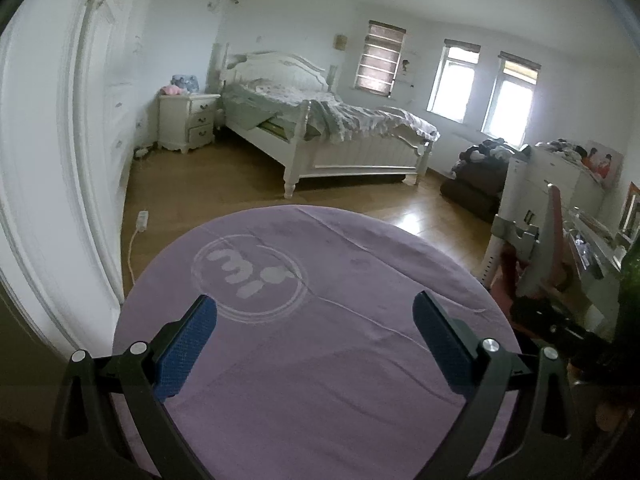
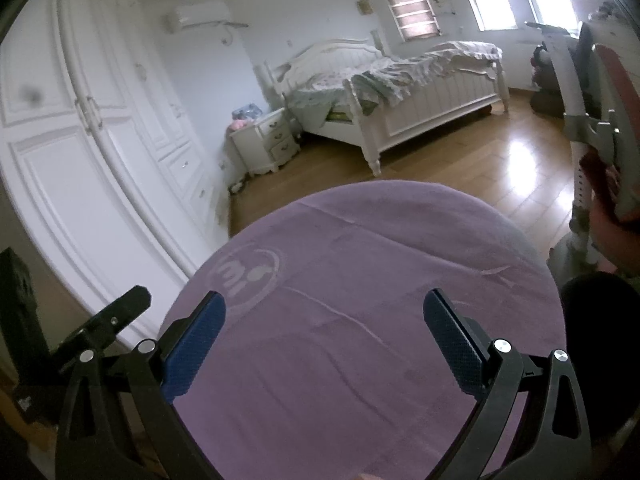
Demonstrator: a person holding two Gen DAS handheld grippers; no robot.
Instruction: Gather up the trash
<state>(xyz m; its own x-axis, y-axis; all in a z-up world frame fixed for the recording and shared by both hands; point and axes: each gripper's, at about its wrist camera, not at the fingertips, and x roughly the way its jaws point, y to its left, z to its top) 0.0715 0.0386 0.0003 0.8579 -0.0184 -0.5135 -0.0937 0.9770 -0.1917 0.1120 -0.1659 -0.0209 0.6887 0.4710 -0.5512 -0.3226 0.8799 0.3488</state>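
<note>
Two grippers, the left gripper (image 1: 316, 312) and right gripper (image 2: 324, 312), hover with blue-padded fingers (image 1: 188, 344) spread wide, released, grasping nothing. Beneath both lies a round counter draped in purple cloth (image 1: 320, 380) bearing a pale circular logo (image 1: 248, 272). No trash shows. Beyond the fingers stand a white wooden bed (image 1: 320, 136), white nightstand (image 1: 188, 122) and wood floor (image 1: 208, 184).

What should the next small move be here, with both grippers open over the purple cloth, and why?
Probably lift and pan both cameras toward the wooden floor. The left gripper and right gripper hang open and empty over the round purple cloth-covered surface, and no trash shows on it.
</note>
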